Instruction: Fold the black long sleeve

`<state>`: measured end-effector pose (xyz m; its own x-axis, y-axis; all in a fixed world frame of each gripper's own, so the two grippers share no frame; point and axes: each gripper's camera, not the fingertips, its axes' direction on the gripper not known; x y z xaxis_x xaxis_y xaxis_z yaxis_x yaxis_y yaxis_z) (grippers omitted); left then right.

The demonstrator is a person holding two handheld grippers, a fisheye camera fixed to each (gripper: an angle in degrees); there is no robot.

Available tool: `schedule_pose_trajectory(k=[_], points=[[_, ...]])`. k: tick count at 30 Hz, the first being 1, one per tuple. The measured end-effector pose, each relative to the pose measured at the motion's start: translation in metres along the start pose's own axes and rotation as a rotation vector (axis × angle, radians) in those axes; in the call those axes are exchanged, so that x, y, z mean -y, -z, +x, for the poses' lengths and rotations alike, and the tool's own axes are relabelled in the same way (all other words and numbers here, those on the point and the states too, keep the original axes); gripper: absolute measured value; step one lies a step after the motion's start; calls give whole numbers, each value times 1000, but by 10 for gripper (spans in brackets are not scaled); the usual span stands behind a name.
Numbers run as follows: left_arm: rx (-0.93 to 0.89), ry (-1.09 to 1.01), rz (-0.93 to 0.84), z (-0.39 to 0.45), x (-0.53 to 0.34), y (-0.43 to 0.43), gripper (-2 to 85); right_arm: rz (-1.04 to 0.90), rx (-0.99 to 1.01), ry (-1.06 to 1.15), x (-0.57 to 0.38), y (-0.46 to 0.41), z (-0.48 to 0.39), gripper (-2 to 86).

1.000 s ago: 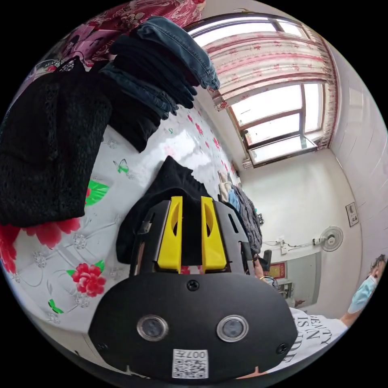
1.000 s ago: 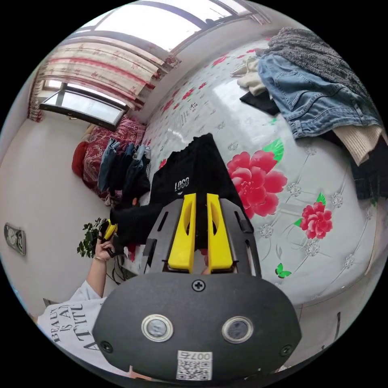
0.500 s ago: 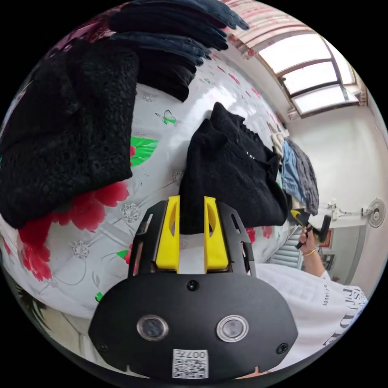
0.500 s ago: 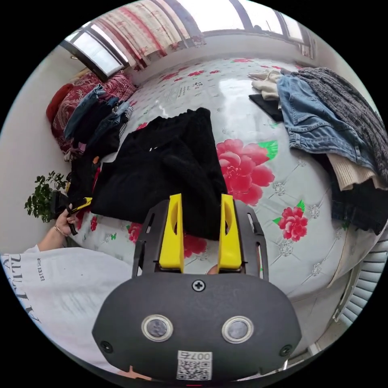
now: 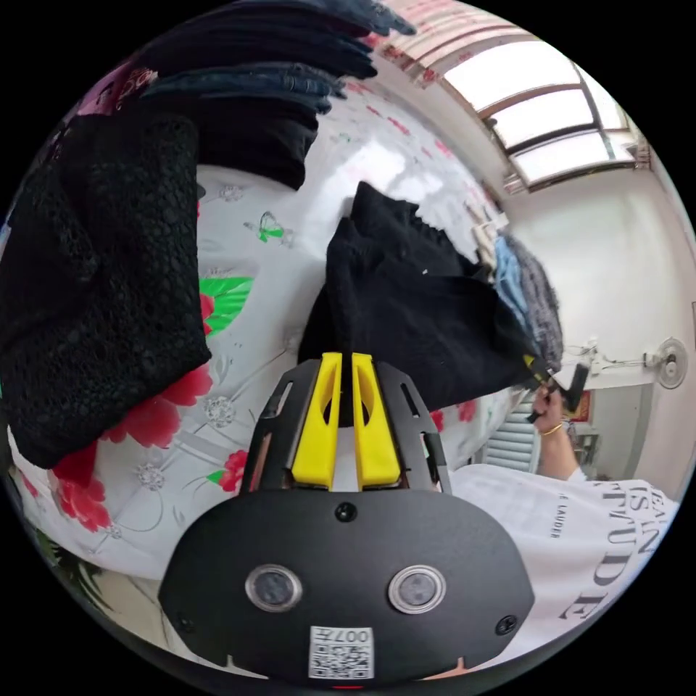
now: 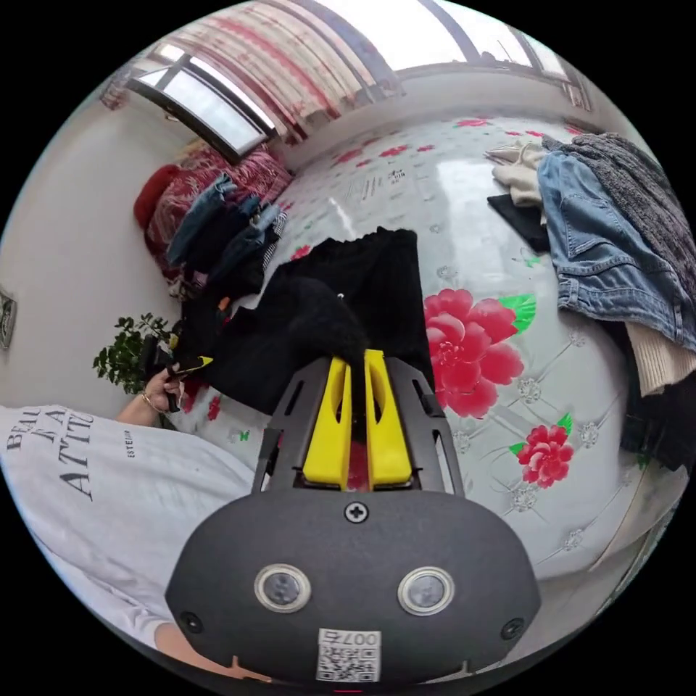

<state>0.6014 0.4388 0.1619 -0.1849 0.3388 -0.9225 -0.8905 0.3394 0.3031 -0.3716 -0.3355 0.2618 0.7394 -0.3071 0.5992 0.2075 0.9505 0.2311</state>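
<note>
Both views are bright with daylight. The light comes from the window [image 5: 558, 123], which is overexposed to almost pure white in the left gripper view, and the panes [image 6: 210, 109] in the right gripper view are also washed out. The glossy bed cover [image 6: 464, 181] shows a white glare patch in each view. The black long sleeve [image 5: 413, 304] is so dark that its folds and knit are hard to read. Shadows are soft and weak. The fisheye lens bends straight lines strongly near the round edge, and black corners frame each picture. The centre is sharp; the rim is a little soft.
</note>
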Motion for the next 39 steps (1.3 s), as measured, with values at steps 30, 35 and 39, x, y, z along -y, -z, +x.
schedule_pose_trajectory(k=[30,35,39], points=[[143,68,54,19,-35,2,86,72,-44,-430,28,64,126,80],[119,80,42,7,-40,-2,95,-171,-51,-299,-19,48,101,85],[177,69,-57,-6,-34,-24,97,-221,43,-351,-42,27,96,69]])
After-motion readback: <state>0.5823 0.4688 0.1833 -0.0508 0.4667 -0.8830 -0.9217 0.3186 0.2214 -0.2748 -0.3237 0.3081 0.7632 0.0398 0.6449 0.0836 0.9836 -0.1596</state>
